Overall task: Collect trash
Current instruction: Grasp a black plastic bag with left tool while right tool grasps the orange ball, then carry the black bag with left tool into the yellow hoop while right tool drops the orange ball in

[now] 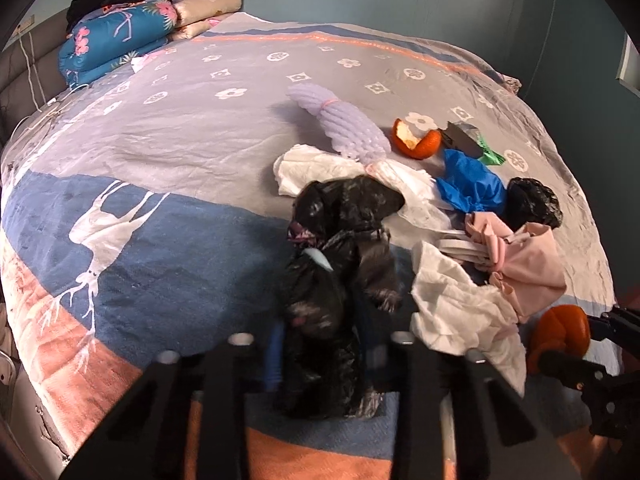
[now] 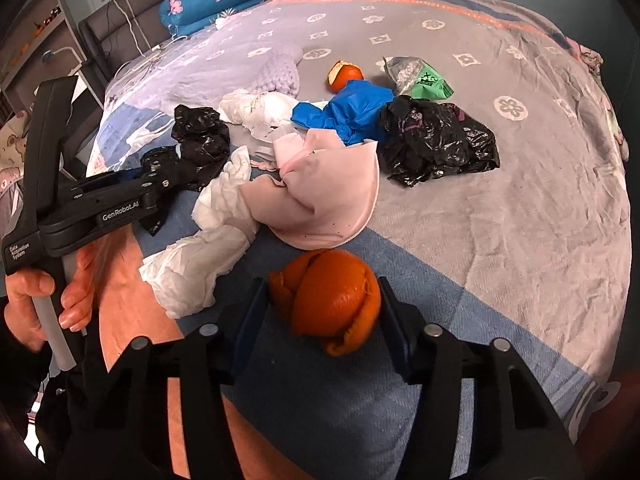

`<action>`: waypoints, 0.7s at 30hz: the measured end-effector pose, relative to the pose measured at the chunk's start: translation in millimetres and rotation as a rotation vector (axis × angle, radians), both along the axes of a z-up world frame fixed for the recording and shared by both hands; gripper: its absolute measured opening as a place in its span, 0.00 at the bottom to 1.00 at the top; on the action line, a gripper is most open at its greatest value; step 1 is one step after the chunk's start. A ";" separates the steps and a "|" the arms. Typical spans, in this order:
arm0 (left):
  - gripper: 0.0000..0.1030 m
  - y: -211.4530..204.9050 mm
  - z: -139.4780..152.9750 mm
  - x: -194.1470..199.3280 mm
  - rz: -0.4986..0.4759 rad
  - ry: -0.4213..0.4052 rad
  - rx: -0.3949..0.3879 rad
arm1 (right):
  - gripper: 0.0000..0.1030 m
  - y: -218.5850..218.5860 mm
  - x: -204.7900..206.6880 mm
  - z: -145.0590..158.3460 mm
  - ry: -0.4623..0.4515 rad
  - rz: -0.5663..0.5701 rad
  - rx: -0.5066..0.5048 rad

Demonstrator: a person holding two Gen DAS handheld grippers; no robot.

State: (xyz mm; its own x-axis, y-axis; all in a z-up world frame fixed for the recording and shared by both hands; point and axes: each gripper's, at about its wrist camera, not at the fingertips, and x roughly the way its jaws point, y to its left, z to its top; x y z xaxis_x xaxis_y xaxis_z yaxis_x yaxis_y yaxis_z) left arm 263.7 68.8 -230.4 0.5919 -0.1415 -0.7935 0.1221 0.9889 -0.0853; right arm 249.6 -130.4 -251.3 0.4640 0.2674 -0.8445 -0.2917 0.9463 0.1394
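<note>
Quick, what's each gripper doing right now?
Left gripper: shut on the black trash bag.
Right gripper: shut on the orange peel.

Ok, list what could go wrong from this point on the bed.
1. The orange peel sits curled between the right gripper fingers; it may flex and slip out.
2. The left gripper pinches only crumpled film of the black plastic bag, which could tear or slide free.
3. The white tissue lies close by and could get dragged along.
</note>
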 end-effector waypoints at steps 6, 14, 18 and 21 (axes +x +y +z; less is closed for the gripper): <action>0.19 -0.5 7.3 -8.0 -0.018 -0.015 -0.001 | 0.40 -2.0 -1.6 5.1 -0.011 -0.022 0.012; 0.19 6.0 29.7 -26.2 -0.020 -0.063 -0.018 | 0.37 -12.8 -10.0 28.5 -0.056 -0.039 0.045; 0.19 8.0 47.2 -31.9 -0.012 -0.097 -0.034 | 0.37 -18.1 -15.1 48.4 -0.090 -0.047 0.080; 0.19 6.9 61.0 -35.5 -0.010 -0.118 -0.056 | 0.37 -22.5 -19.6 65.5 -0.121 -0.053 0.104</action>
